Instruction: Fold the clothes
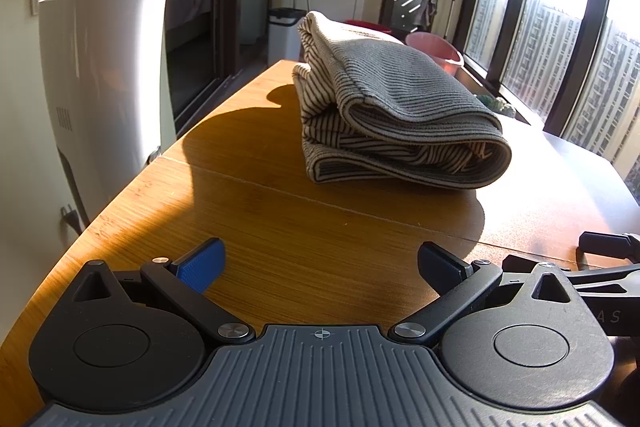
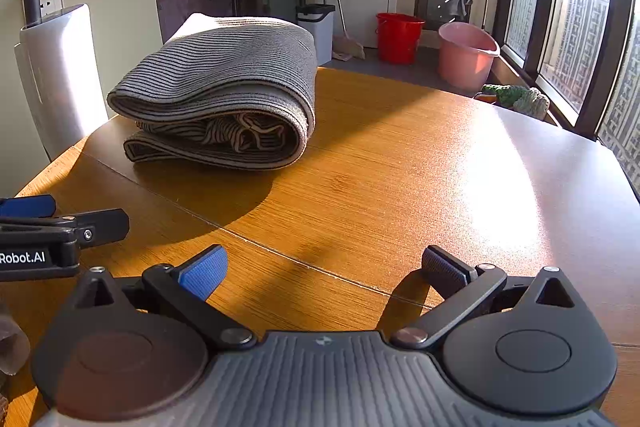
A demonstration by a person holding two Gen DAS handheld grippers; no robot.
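Folded striped cloth (image 1: 394, 107) lies on the worktop (image 1: 280, 227) at about one o'clock from the left tongs (image 1: 320, 263) and eleven o'clock from the right tongs (image 2: 324, 267); both gape empty, roughly equally near.

Behind the wooden table (image 2: 400, 167) stand a red bucket (image 2: 398, 37), pink basin (image 2: 466, 55) and white bin (image 2: 318, 27)

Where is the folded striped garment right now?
The striped garment lies folded on the wooden table, ahead of both open grippers, toward the far left edge in the right wrist view.
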